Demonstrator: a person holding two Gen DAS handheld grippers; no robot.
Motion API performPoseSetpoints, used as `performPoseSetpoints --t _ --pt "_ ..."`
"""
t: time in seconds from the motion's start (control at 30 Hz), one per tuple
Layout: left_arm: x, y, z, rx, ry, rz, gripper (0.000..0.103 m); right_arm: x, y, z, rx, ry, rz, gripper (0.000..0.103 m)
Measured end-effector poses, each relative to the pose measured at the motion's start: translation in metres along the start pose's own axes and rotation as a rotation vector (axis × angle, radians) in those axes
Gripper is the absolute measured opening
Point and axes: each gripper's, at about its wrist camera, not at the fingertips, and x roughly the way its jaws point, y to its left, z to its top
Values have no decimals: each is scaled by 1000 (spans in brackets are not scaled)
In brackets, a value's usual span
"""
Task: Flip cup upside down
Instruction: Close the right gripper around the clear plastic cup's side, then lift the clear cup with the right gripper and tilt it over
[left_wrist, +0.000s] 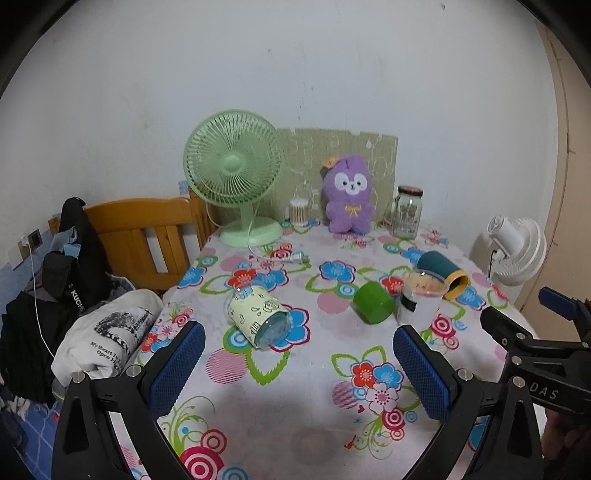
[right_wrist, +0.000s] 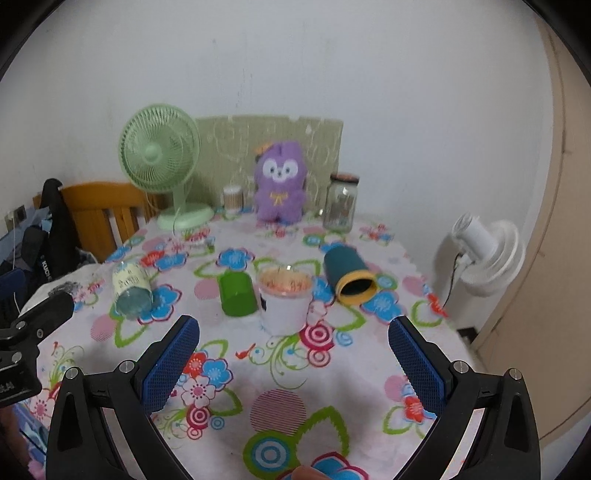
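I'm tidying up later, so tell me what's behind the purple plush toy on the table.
A flat greenish board stands against the wall behind the purple plush toy. The plush covers the board's lower middle, so anything there is hidden.

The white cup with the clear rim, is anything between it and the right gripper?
Nothing visible. The white cup stands upright straight ahead of the open right gripper, with only bare flowered tablecloth between. The green cup lies close on its left side.

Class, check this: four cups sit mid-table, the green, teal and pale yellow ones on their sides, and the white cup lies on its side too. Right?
Not quite. The white cup stands upright, mouth up, as the right wrist view shows. The green cup, teal cup and pale yellow cup do lie on their sides.
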Motion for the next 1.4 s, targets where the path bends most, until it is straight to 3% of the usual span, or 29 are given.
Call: performPoseSetpoints --t 0.63,0.93,1.2,1.4 --pt "113 -30 -6 138 195 -24 103 133 -3 7 16 202 97 103" --pt "130 -35 -8 127 216 -27 103 172 -13 -1 51 253 114 102" --pt "133 -37 -8 125 217 -26 103 188 -12 -2 31 270 147 70" --pt "133 -40 -9 132 217 -24 103 188 -11 -2 30 251 171 63"
